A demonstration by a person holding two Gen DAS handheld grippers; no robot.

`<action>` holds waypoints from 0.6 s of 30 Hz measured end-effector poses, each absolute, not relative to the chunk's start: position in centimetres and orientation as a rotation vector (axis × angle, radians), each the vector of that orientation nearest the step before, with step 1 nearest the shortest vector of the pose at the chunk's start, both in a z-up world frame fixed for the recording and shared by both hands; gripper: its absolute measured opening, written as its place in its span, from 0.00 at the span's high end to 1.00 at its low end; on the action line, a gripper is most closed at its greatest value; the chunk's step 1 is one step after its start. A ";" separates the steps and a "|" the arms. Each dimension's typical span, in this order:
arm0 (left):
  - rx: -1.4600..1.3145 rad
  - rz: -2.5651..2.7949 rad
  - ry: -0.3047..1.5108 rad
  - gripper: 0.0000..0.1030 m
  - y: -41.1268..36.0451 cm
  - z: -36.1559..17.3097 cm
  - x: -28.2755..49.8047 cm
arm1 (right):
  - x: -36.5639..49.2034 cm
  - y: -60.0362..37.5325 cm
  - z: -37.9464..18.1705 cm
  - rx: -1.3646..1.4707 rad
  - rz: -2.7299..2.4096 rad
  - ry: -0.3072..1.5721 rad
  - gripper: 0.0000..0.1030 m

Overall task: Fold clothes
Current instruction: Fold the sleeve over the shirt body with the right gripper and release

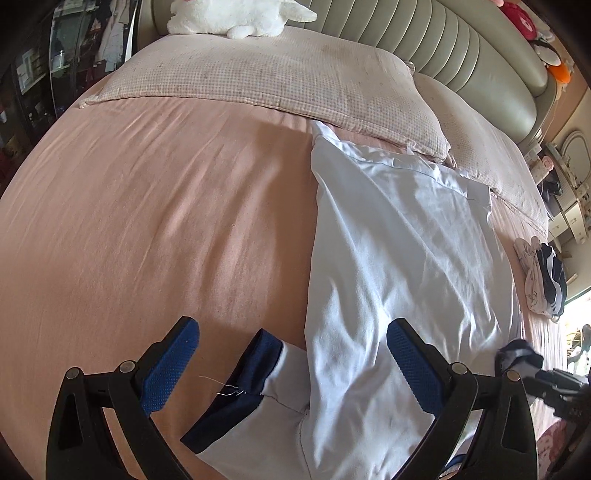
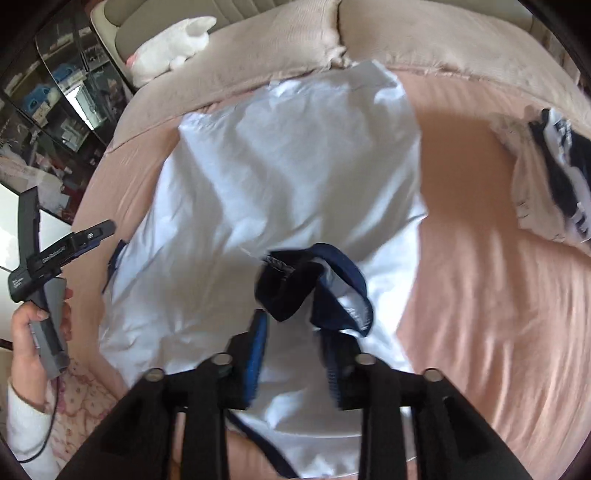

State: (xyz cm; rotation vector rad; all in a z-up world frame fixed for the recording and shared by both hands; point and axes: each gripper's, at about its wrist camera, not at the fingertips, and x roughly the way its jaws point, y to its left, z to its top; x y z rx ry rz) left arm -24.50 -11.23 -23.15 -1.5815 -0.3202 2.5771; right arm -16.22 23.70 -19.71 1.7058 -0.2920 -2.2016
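A white long-sleeved shirt (image 1: 399, 240) (image 2: 288, 166) with navy cuffs lies spread on the pink bed sheet (image 1: 147, 221), its hem toward the pillows. My left gripper (image 1: 291, 326) is open wide just above the sheet. One sleeve with its navy cuff (image 1: 258, 362) lies flat between the fingers, untouched. My right gripper (image 2: 295, 328) hovers over the shirt's near part with its pads apart. The other navy cuff (image 2: 314, 284) (image 1: 517, 350) sits bunched at its fingertips and is blurred. White cloth shows in the gap between the pads. A hand (image 2: 26, 332) holds the left gripper's handle.
Two checked pillows (image 1: 277, 74) and a white plush toy (image 1: 236, 16) lie at the padded headboard (image 1: 461, 48). A small pile of clothes (image 1: 546, 280) (image 2: 554, 173) sits near the bed's right edge. A glass cabinet (image 2: 55, 92) stands to the left.
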 end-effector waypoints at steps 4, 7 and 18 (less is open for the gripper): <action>-1.591 2.571 -0.318 0.00 -11.2 -23.3 -24.5 | -15.5 24.8 -18.3 1.635 -2.143 -0.441 0.38; -1.598 2.567 -0.316 0.00 -11.2 -23.4 -24.6 | -15.2 28.1 -16.6 1.543 -2.375 -0.411 0.29; -1.620 2.578 -0.269 0.00 -11.0 -23.3 -24.3 | -15.2 27.1 -23.7 1.922 -2.266 0.288 0.28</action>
